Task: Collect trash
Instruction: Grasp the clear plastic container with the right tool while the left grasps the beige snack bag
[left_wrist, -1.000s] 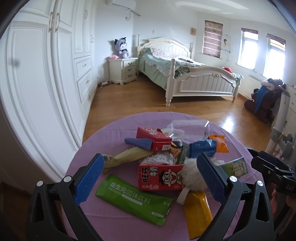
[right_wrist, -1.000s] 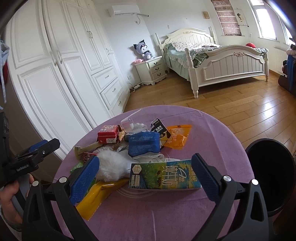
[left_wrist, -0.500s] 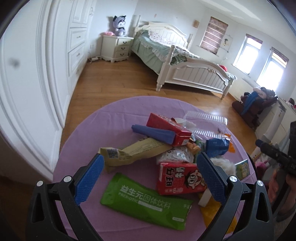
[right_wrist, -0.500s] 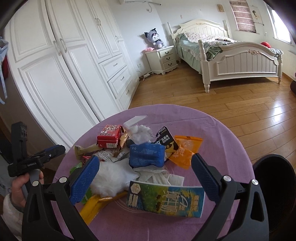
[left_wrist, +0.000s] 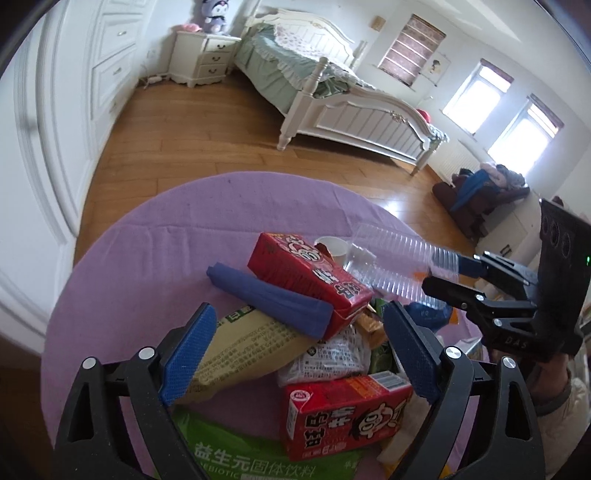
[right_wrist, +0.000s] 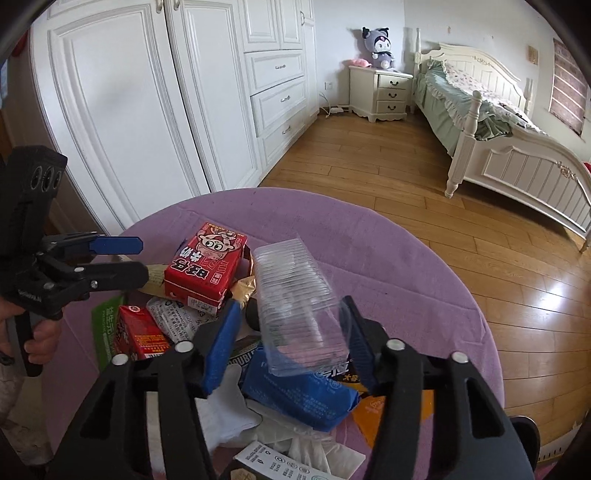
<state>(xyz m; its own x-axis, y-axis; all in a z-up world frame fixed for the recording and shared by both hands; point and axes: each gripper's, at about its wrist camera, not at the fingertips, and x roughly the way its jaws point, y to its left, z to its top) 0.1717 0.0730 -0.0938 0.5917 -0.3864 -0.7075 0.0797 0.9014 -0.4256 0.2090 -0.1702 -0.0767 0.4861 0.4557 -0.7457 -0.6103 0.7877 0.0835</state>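
Item: trash heap on a round worktop (right_wrist: 388, 258) under a purple cloth, taken as the landmark.

- Right hand-held gripper (right_wrist: 288, 343): jaws have just been closing and now sit against the two sides of a clear ribbed plastic cup (right_wrist: 299, 306). The cup lies on its side at the heap's near right edge, above a blue packet (right_wrist: 299, 398). From the left wrist view it reads as lifted slightly off the pile.
- Left hand-held gripper (left_wrist: 295, 354): jaws have just narrowed a little but stand wide, with nothing pinched. A tan wrapper (left_wrist: 243, 350) and a white printed sachet (left_wrist: 328, 358) lie between the blue pads, untouched as far as can be told.
- Heap centre: red carton (left_wrist: 310, 277) with a dark blue wrapper (left_wrist: 269, 299) leaning on it; a second red carton (left_wrist: 347, 417) nearer the left camera; a green sachet (left_wrist: 236, 450) at the heap's near edge.

Step in hand, judged: first pick, cup secured by the right side.

Next move calls for: lifting the cup clear without crushing its thin wall, then carrying it to a bin; none shows clearly here. The left needs to settle on one piece and close.
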